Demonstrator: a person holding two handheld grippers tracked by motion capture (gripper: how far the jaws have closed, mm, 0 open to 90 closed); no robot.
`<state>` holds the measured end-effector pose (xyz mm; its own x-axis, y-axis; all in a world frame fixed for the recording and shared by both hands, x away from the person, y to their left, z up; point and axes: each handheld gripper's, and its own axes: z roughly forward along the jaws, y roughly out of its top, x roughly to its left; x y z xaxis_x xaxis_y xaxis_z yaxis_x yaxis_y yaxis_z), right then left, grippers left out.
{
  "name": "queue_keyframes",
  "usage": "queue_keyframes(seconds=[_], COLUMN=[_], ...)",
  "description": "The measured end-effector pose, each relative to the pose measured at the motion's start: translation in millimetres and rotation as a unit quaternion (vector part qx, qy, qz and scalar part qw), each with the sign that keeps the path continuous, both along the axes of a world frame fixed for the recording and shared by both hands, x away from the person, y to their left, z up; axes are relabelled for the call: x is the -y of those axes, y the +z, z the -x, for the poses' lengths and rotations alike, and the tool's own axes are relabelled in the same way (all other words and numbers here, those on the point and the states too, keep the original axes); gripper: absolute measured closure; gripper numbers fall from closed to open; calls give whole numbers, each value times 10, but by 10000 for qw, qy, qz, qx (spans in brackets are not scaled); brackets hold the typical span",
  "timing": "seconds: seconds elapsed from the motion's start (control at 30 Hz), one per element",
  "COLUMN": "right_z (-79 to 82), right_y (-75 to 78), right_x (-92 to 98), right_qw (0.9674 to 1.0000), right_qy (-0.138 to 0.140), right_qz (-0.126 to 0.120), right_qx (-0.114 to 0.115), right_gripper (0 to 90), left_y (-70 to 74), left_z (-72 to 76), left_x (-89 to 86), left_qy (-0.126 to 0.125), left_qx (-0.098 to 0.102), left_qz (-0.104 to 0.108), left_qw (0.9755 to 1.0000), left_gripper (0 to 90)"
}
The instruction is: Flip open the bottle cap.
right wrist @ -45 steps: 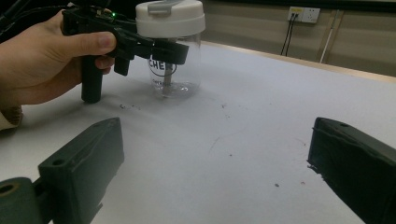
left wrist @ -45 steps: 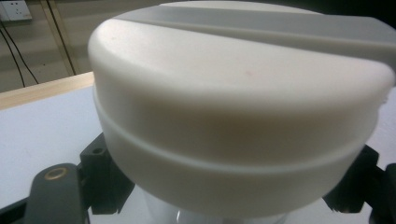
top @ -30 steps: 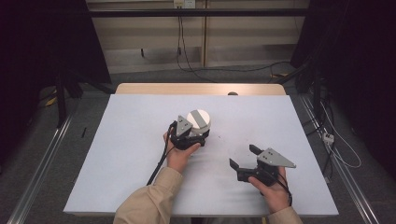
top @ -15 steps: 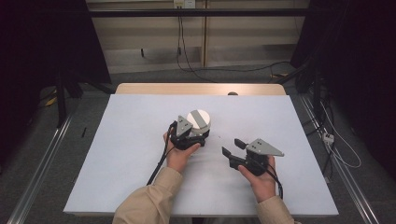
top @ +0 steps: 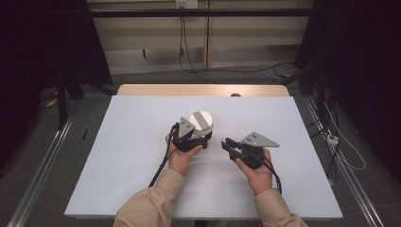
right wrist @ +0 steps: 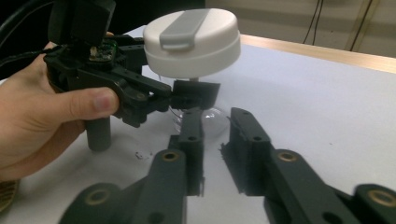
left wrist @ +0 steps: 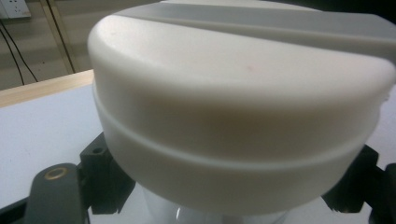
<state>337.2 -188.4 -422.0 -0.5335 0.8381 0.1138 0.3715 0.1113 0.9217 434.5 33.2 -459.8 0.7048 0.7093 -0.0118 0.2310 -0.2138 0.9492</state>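
- Bottle: wide white round lid with a grey raised bar across the top, a seam line running round its side, clear body below the lid. It stands upright on the white table, roughly mid-table, slightly left of centre.
- Left gripper: clenched on the bottle just below the lid; the right gripper view shows a black pad pressed against the clear neck. The hand wraps the grip from the near side.
- Right gripper: just right of the bottle, tips pointing at it, not touching. Nothing between the jaws; only a narrow gap is left, and they have just been closing.
- Versus a second ago: the right gripper sat further right and nearer the table's front edge with jaws spread wide; it has since moved left toward the bottle. The bottle and left gripper have not moved.
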Motion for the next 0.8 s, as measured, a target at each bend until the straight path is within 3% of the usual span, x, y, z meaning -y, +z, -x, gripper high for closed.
queue_keyframes(seconds=[0.27,0.8], right_z=[-96,-260], right_y=[58,76], right_x=[-97,-300], right_qw=[9999,9996], right_qy=[103,265], right_qz=[-92,47], right_qx=[-3,-112], right_gripper=[894,900], left_y=[-1,1], left_z=[0,13], left_x=[1,8], left_qy=[5,8], left_qx=[-18,-7], left_qz=[12,-9], left_qw=[10000,10000], left_gripper=[186,186])
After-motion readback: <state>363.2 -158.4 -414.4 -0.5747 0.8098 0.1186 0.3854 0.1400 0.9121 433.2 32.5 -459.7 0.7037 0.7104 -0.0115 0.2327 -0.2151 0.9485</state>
